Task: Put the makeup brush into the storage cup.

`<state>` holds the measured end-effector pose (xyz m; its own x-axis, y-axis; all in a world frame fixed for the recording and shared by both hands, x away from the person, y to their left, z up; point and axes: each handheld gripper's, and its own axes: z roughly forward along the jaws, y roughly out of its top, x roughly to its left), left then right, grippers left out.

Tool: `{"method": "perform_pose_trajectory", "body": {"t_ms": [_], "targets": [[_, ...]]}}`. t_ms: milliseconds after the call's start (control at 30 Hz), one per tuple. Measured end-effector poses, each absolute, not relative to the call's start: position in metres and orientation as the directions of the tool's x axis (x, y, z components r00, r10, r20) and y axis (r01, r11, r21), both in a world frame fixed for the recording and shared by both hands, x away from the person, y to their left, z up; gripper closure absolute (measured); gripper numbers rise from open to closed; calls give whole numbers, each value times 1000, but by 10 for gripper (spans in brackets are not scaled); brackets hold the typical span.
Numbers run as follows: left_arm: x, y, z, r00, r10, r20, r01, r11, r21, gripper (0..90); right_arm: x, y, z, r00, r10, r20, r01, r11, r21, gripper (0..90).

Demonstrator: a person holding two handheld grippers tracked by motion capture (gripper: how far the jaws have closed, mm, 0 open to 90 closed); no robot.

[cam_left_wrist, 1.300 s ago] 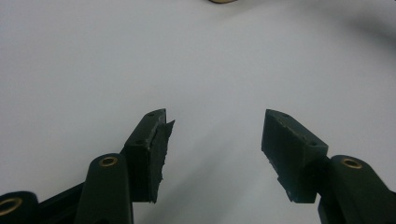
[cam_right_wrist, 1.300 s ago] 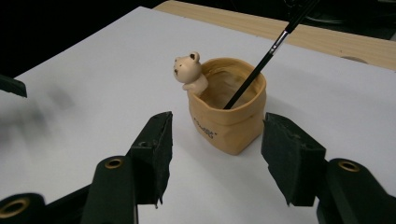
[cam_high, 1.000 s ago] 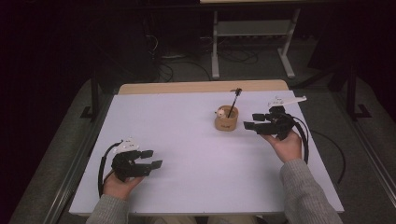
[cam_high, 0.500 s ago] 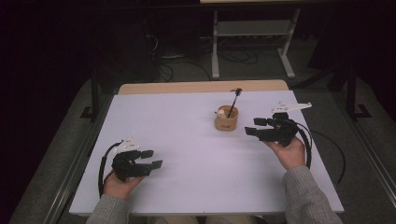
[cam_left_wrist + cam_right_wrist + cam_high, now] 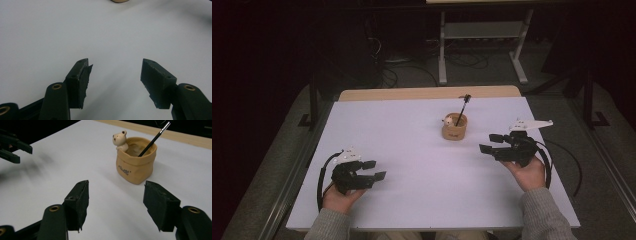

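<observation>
your right gripper (image 5: 494,143) has pulled back from the cup (image 5: 454,127), jaws just widening and empty; the pen (image 5: 462,107) stands in that cup mid-table, so it looks delivered. left gripper (image 5: 373,170) is open, idle.

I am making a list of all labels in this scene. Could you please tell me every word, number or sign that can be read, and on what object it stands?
Dark print on the front of the tan bag-shaped pot: one short line, too small and blurred to read.
Pen standing in the pot: no readable text.
Bear figure on the pot's rim: no text.
White table: no text.
</observation>
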<state>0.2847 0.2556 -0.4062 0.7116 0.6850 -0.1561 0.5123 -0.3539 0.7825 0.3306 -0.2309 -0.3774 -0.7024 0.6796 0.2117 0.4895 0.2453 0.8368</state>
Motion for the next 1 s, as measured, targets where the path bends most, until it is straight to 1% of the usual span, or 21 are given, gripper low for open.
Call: {"method": "perform_pose_trajectory", "body": {"t_ms": [567, 833, 1000], "targets": [[282, 254, -404, 703, 701, -118, 497, -366, 787, 373, 311, -230, -396, -709, 675, 202, 483, 256, 838, 327], [282, 254, -404, 703, 705, -97, 487, -377, 788, 361, 304, -233, -403, -703, 679, 212, 483, 237, 843, 314], [280, 255, -402, 701, 708, -82, 473, -375, 797, 347, 298, -233, -408, -702, 682, 203, 486, 250, 838, 307]]}}
